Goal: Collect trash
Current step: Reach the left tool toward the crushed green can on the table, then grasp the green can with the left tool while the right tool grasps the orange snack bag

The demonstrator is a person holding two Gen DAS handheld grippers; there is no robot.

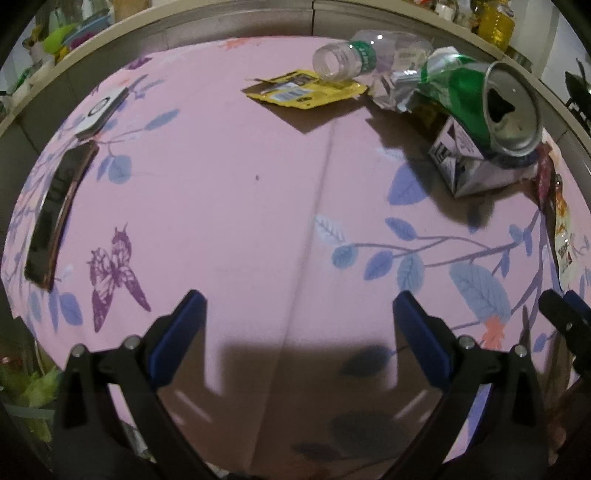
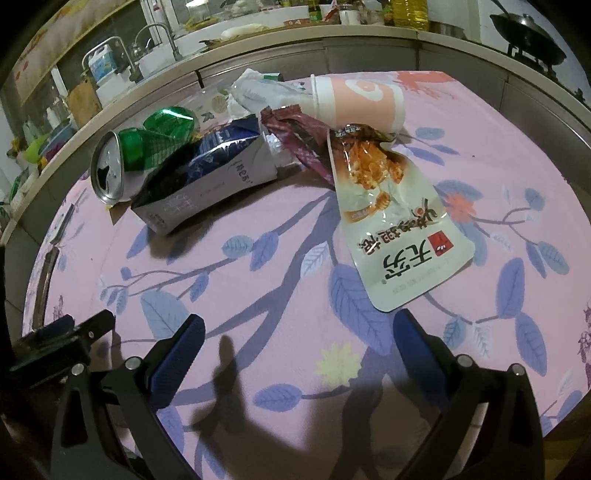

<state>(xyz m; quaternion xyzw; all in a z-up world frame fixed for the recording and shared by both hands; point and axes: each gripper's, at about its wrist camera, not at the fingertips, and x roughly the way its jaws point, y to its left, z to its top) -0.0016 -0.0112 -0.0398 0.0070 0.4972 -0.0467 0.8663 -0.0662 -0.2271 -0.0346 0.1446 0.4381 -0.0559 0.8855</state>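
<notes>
Trash lies on a pink flowered tablecloth [image 1: 221,206]. A crushed green can [image 1: 495,107] rests on a flattened carton [image 1: 469,166]. Behind them are a clear plastic bottle [image 1: 354,59] and a yellow wrapper [image 1: 306,88]. In the right wrist view the same green can [image 2: 129,158] and carton [image 2: 207,177] lie at the left. A white snack pouch [image 2: 388,221], a dark red wrapper [image 2: 299,140] and a tipped paper cup [image 2: 358,99] lie in the middle. My left gripper [image 1: 299,306] hovers open over bare cloth. My right gripper [image 2: 299,328] is open, just short of the pouch.
A dark phone [image 1: 55,218] and a white card [image 1: 103,110] lie at the table's left edge. A kitchen counter [image 2: 258,33] with a sink, bottles and a wok [image 2: 528,26] runs behind the table. The other gripper's tip [image 1: 561,314] shows at the right.
</notes>
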